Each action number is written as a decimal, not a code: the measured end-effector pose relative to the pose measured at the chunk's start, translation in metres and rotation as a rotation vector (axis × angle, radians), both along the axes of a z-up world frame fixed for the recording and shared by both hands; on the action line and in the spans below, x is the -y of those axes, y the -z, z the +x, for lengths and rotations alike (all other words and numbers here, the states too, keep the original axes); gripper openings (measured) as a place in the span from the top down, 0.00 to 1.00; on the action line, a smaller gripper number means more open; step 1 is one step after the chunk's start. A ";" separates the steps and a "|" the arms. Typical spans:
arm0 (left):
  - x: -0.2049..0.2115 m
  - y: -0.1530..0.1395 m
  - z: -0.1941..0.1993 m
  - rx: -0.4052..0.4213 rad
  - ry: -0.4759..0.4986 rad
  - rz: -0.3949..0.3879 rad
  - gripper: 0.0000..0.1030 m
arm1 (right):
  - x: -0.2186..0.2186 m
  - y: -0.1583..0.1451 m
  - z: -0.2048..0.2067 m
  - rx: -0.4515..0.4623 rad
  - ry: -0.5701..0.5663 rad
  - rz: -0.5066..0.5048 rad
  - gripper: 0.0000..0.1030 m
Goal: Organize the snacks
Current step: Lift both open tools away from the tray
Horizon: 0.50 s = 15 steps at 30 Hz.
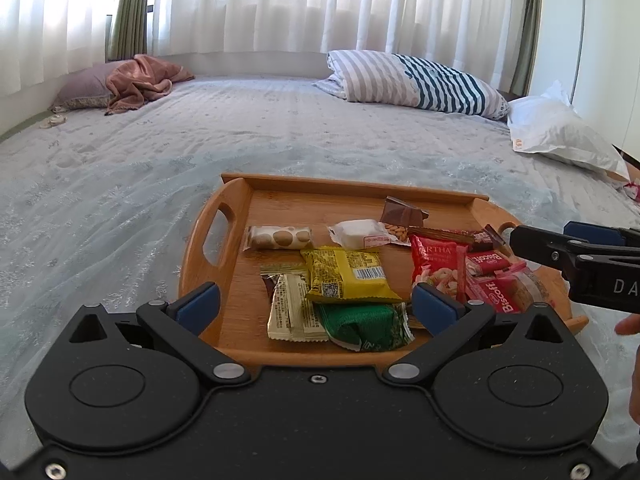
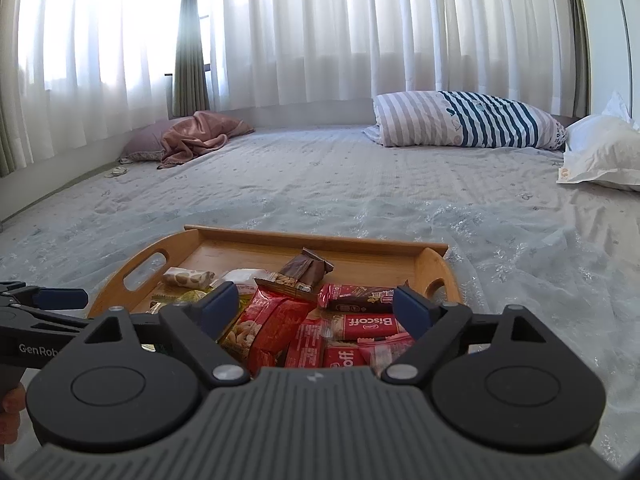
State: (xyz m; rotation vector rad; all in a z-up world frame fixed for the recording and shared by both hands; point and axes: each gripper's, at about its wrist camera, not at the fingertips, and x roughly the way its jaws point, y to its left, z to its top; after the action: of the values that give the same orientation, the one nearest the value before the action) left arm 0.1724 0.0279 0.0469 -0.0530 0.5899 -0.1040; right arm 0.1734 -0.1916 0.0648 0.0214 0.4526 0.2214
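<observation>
Both grippers, left [image 1: 316, 304] & right [image 2: 316, 306], jaws apart, seemingly empty, over snack tray [image 1: 240, 204].

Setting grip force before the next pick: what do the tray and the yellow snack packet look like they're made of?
Tray: looks like bamboo or light wood, smooth satin finish; visible grain and cut-out handles. Yellow snack packet: apparently thin plastic film, glossy; creased, crimped end seals, printed barcode.
</observation>
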 end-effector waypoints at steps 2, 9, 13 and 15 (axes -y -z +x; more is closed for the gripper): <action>0.002 -0.001 -0.005 0.005 0.005 0.007 0.01 | 0.001 0.000 -0.004 0.006 0.003 0.000 0.09; 0.011 -0.007 -0.023 0.015 0.032 0.019 0.00 | 0.006 0.003 -0.018 0.007 0.010 0.026 0.06; 0.014 -0.012 -0.033 -0.003 0.032 0.017 0.00 | 0.007 0.005 -0.029 0.021 0.011 0.017 0.05; 0.015 -0.014 -0.040 0.001 0.029 0.015 0.00 | 0.008 0.005 -0.035 0.027 0.010 0.023 0.05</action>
State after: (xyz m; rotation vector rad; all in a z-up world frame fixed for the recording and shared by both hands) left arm 0.1326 0.0133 0.0611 -0.0300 0.5909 -0.1273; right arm 0.1382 -0.1994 0.0602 0.0435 0.4225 0.2168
